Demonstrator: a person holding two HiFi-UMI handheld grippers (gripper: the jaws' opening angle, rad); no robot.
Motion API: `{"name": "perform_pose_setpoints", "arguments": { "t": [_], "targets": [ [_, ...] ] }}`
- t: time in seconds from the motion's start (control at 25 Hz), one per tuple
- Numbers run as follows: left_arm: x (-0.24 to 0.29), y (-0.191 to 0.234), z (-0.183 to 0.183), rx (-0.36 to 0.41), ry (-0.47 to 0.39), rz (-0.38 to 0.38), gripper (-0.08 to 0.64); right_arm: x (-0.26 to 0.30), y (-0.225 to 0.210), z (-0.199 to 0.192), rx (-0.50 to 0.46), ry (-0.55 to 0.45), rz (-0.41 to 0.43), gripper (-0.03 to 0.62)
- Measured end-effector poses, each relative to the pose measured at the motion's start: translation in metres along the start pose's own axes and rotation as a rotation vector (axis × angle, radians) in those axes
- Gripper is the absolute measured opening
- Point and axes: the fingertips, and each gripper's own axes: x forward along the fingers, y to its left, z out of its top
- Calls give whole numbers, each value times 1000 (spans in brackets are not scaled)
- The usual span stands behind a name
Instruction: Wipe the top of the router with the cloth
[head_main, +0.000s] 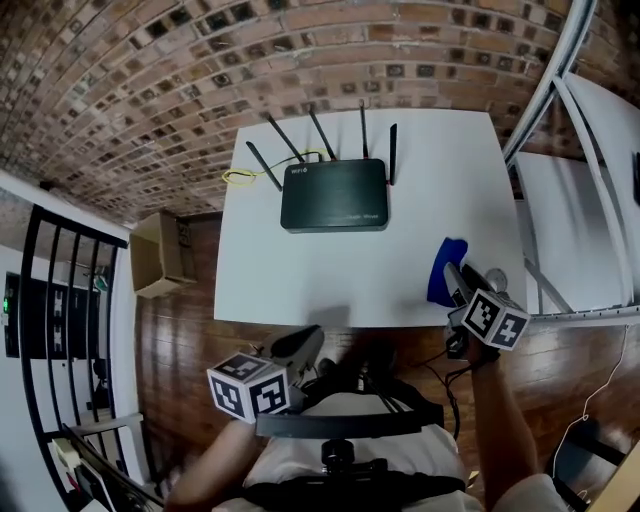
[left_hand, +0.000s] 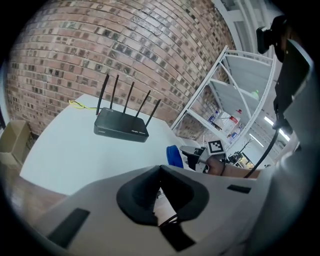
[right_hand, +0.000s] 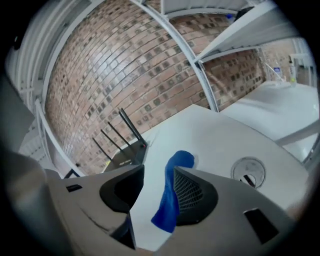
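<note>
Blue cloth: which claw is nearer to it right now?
Right. The blue cloth sits between the open jaws of the right claw, against one jaw, at the table. The left claw hangs off the table's front edge, well apart from it.

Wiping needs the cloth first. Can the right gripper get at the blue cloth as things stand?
Probably yes: the blue cloth sits between the open jaws of the right gripper, against one of them, with nothing else in between. Closing should catch it.
</note>
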Motion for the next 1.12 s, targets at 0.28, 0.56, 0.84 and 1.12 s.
{"name": "perform_pose_setpoints", "arguments": {
  "t": [0.28,0.56,0.84,1.12],
  "targets": [
    [-30,22,2,-27,-34,-41,32,-43,61,0,118,-72,96,15],
    [-48,34,-4,-16,-8,-105,32,-64,106,-9,36,-88,62,14],
    [-68,52,-15,-3,5,-151,32,-79,134,-26,12,-101,41,14],
    [-95,72,-26,-18,-22,-187,32,-95,177,-43,-40,-109,43,14]
  ]
}}
